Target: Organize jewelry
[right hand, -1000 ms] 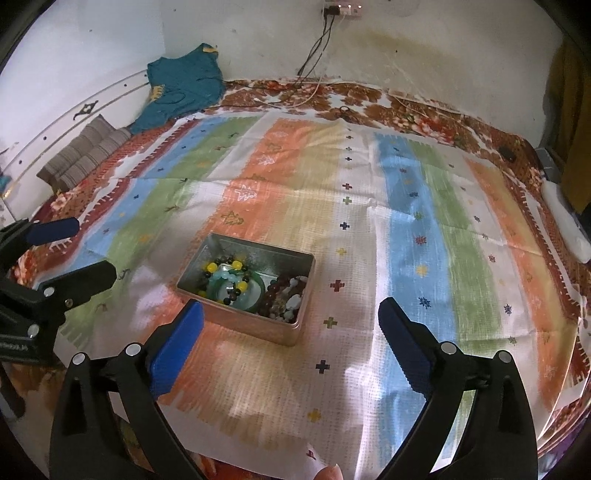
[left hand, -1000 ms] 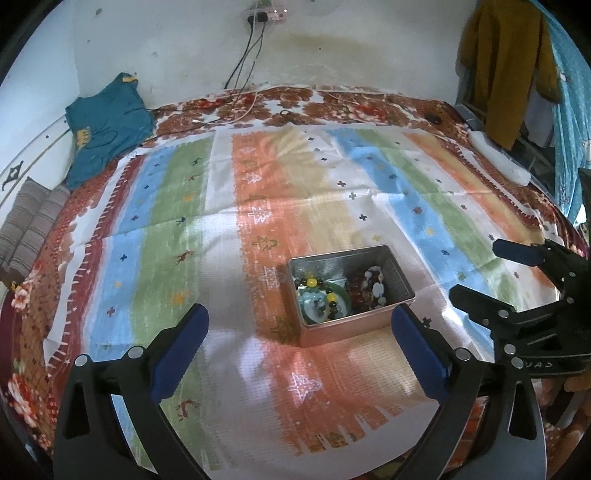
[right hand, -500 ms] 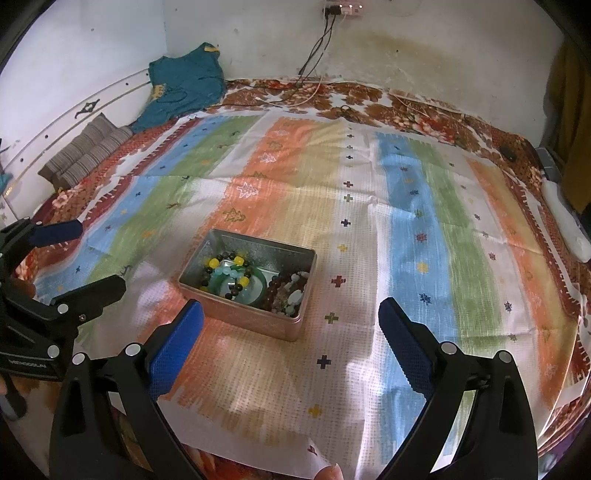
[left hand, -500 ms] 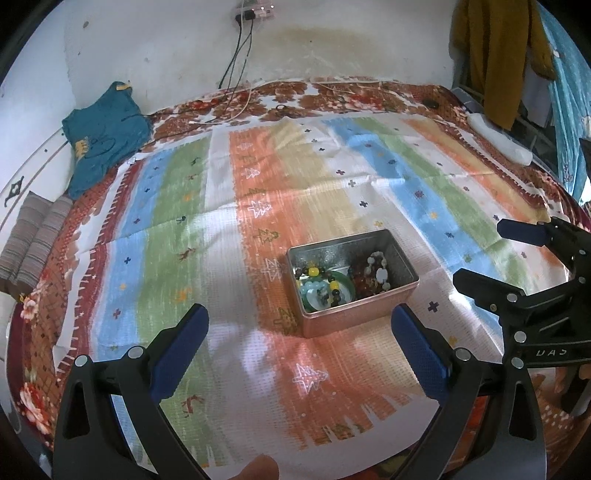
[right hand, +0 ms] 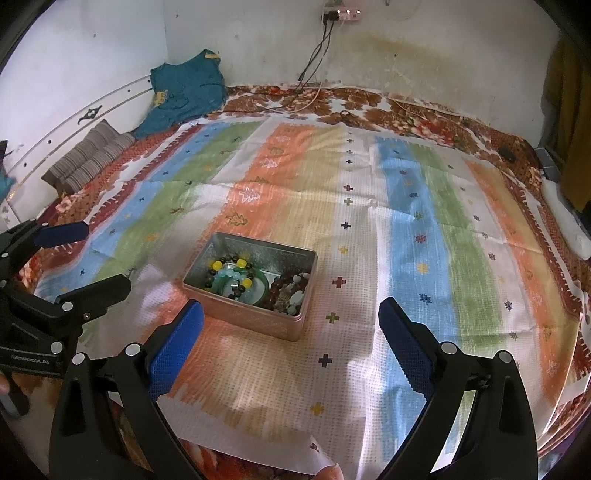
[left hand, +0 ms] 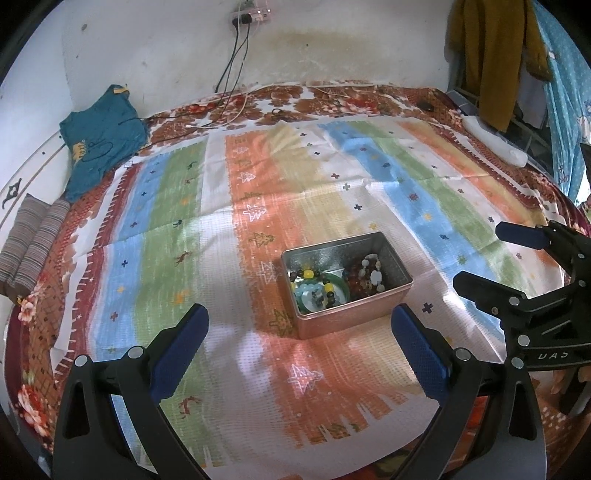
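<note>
An open metal tin stands on a striped cloth. It holds a green bangle, a bead bracelet with yellow beads, and dark red and white bead bracelets. My left gripper is open and empty, just short of the tin. My right gripper is open and empty, near the tin's front right corner. Each gripper shows in the other's view, the right one and the left one, both open.
The striped cloth covers a floral bed sheet. A teal garment and a striped folded cloth lie at the far left. Cables hang from a wall socket. A white power strip lies at the right edge.
Both grippers have pulled back and risen slightly, so the tin sits a little farther off. Both stay open and empty. The tin has not moved.
</note>
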The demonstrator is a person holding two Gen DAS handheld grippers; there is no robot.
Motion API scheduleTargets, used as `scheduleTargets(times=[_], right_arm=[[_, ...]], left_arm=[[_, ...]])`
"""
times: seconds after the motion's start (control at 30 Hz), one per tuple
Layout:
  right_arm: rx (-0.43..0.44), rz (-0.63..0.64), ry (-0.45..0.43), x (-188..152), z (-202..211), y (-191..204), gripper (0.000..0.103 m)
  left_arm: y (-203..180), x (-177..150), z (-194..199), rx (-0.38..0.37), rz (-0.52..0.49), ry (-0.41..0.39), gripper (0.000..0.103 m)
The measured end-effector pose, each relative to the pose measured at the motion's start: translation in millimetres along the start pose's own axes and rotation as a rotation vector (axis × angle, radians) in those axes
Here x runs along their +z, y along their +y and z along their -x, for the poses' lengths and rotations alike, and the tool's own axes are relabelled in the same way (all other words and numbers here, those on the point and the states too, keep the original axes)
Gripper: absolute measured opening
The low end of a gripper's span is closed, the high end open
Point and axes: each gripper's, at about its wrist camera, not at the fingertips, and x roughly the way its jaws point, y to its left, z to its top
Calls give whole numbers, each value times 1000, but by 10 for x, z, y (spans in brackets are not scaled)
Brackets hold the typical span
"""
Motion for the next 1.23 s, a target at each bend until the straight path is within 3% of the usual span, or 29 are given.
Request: scheduleTargets(times=[1.23], right_arm=[[5, -6, -24, -37, 55, -3, 97]], left_arm=[[-58, 34, 56, -37, 3, -35, 97]])
